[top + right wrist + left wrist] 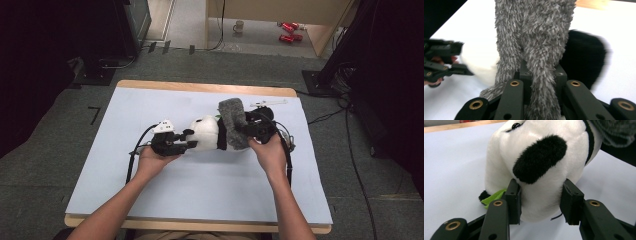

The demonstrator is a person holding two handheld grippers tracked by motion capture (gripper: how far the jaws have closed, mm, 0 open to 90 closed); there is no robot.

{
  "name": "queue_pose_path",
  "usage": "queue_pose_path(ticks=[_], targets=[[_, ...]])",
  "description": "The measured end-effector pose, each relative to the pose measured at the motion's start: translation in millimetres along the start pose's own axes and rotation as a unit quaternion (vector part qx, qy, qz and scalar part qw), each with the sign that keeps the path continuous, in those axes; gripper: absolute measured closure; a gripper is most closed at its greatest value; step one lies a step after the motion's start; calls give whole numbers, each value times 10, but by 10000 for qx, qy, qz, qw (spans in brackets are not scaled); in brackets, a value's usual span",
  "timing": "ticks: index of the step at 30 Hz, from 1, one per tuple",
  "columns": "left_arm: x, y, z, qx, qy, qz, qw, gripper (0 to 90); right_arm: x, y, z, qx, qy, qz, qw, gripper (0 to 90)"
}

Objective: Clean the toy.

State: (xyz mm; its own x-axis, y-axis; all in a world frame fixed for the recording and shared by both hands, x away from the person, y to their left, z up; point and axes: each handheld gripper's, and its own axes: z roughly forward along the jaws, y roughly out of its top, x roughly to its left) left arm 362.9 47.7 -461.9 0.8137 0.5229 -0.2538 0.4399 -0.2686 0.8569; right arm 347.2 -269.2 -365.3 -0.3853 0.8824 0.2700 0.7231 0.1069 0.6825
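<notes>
Grey fuzzy fabric (534,50), clenched in the right hand-held gripper (541,75), draped the panda plush (212,134) lying lengthwise on the surface (200,185) between both, the left hand-held gripper (541,197) grasping its head.

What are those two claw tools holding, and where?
The left gripper clamps the toy panda by its head; the right gripper pinches the grey furry cloth near its end.

Left claw (189,139) jaws clamped partway, right claw (243,131) pinched tight, forearms converging

B/w plush panda (206,133) lying mid-table w/ grey fuzzy cloth (233,121) draped over body.
</notes>
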Motion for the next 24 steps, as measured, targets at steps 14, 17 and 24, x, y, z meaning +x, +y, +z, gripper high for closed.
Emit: queue_pose_path(ticks=[14,17,24], targets=[[40,6,-10,23,-28,-180,9998,574,-81,9,-199,-245,193,225,9993,775],[28,3,-11,29,-23,-195,9998,573,16,47,-220,-304,417,164,9985,775],[-8,2,-26,52,8,-230,9997,565,279,115,-107,-281,811,-129,9962,774]])
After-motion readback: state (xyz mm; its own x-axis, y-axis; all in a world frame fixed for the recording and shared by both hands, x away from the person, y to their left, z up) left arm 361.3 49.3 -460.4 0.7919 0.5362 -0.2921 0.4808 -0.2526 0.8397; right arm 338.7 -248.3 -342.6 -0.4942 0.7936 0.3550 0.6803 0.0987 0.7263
